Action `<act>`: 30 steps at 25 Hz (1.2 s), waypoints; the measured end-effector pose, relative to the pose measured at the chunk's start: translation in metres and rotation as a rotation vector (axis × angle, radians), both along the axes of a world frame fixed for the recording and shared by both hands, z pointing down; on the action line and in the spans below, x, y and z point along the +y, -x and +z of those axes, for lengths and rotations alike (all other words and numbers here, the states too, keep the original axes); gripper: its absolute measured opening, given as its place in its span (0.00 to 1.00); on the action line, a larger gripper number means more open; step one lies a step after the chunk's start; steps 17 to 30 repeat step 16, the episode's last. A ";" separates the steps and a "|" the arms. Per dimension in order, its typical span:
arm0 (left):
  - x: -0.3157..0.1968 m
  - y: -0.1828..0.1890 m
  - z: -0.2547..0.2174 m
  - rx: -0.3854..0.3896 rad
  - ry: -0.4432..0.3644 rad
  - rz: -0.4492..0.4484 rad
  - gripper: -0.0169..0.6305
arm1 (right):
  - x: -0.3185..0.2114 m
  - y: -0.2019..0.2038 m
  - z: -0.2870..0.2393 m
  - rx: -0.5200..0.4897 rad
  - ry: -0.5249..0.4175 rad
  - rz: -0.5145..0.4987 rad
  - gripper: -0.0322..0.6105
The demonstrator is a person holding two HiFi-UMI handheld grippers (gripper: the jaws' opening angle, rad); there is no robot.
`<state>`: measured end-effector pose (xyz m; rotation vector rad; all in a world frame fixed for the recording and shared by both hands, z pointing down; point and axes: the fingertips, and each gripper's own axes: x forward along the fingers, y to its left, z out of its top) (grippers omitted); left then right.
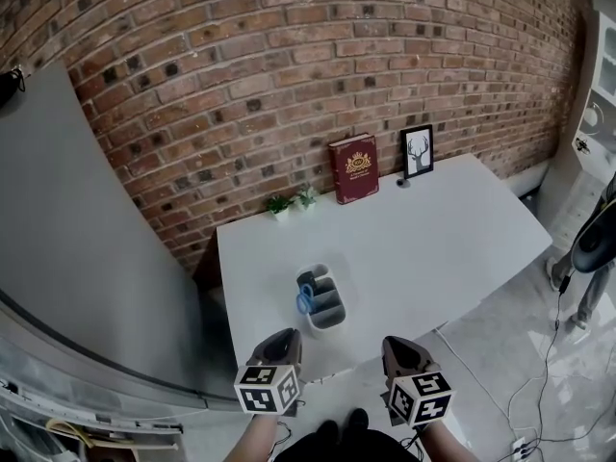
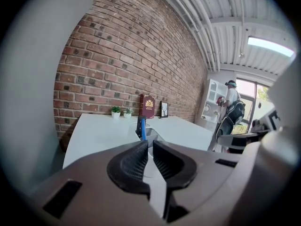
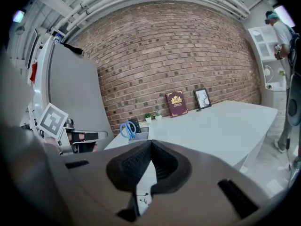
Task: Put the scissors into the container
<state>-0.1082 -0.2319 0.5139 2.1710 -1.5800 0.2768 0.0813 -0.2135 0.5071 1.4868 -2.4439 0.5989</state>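
Observation:
A grey compartmented container (image 1: 325, 301) stands near the front edge of the white table (image 1: 433, 248). Blue-handled scissors (image 1: 305, 298) stand upright in its left compartment, handles up. The left gripper view shows the scissors (image 2: 141, 126) in the container (image 2: 153, 133) just beyond my jaws, and the right gripper view has the scissors (image 3: 126, 129) and container (image 3: 139, 135) left of centre. My left gripper (image 1: 287, 337) (image 2: 149, 144) and right gripper (image 1: 396, 344) (image 3: 150, 144) hang side by side in front of the table edge, both shut and holding nothing.
At the table's back by the brick wall stand a red book (image 1: 353, 168), a framed deer picture (image 1: 417, 151) and two small potted plants (image 1: 294, 201). A grey panel (image 1: 87, 258) flanks the left. A person (image 2: 230, 108) stands at the right, with cables (image 1: 539, 393) on the floor.

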 end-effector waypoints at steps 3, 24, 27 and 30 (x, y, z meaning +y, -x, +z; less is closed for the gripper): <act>-0.002 -0.001 0.001 -0.001 0.000 0.005 0.08 | -0.001 0.000 0.000 0.006 -0.002 -0.002 0.05; -0.004 -0.001 0.003 -0.013 0.011 0.019 0.08 | -0.001 0.005 0.004 0.002 0.015 -0.001 0.05; -0.004 -0.001 0.003 -0.013 0.011 0.019 0.08 | -0.001 0.005 0.004 0.002 0.015 -0.001 0.05; -0.004 -0.001 0.003 -0.013 0.011 0.019 0.08 | -0.001 0.005 0.004 0.002 0.015 -0.001 0.05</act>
